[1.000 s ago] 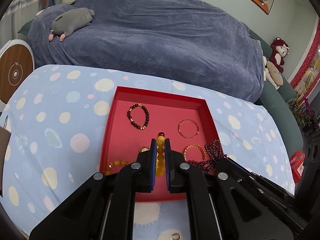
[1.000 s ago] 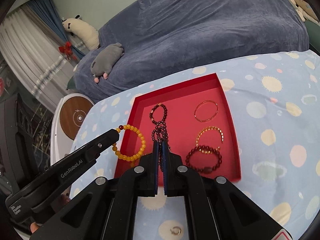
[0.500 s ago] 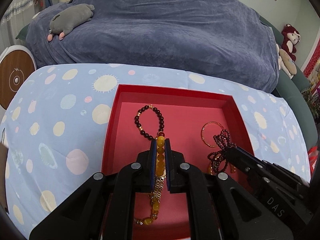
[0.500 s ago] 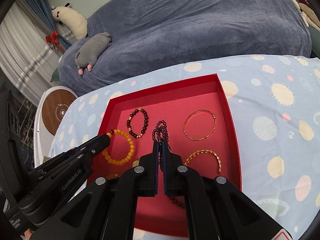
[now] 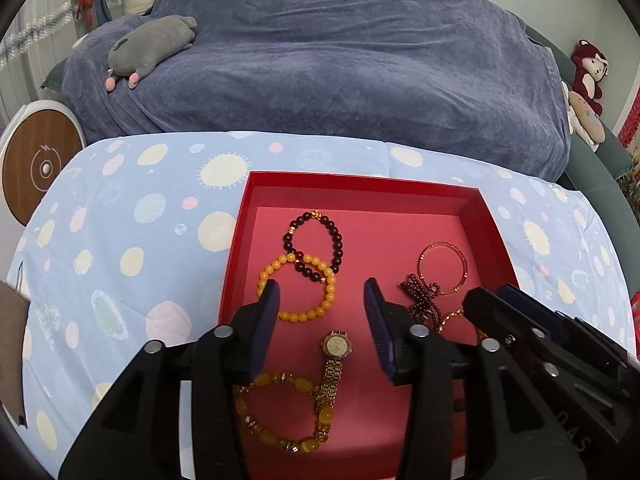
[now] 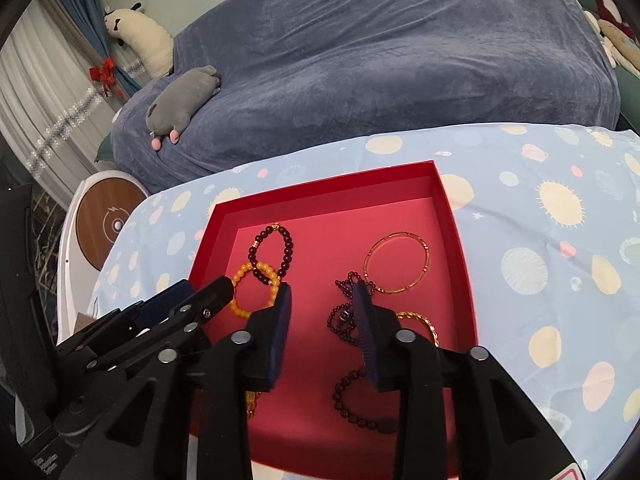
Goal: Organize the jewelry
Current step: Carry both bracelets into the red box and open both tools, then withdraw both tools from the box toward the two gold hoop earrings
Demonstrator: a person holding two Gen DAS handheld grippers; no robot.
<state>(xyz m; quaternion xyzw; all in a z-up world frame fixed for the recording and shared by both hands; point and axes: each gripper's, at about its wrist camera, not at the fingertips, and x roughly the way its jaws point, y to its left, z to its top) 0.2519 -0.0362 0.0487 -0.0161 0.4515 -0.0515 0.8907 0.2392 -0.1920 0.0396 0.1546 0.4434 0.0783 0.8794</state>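
Observation:
A red tray (image 5: 360, 186) (image 6: 320, 190) sits on the spotted blue tablecloth. My left gripper (image 5: 320, 294) is open and empty above the tray. The yellow bead bracelet (image 5: 330, 292) (image 6: 238, 274) lies in the tray, overlapping a dark bead bracelet (image 5: 336, 236) (image 6: 288, 244). My right gripper (image 6: 322, 294) is open and empty. The dark garnet bead strand (image 6: 342, 316) (image 5: 424, 302) lies in the tray beside a gold bangle (image 6: 396, 262) (image 5: 442, 268). A gold watch (image 5: 336, 350) and an amber bracelet (image 5: 280, 412) lie near the tray's front.
A second dark bracelet (image 6: 356, 404) and a gold chain bracelet (image 6: 422, 320) lie at the tray's front right. A sofa under a blue cover (image 5: 340, 60) with a grey plush toy (image 5: 156, 46) stands behind the table. A round white device (image 5: 38, 160) is at the left.
Both grippers have opened. The yellow bracelet has dropped from the left gripper into the tray, and the garnet strand has dropped from the right gripper into the tray.

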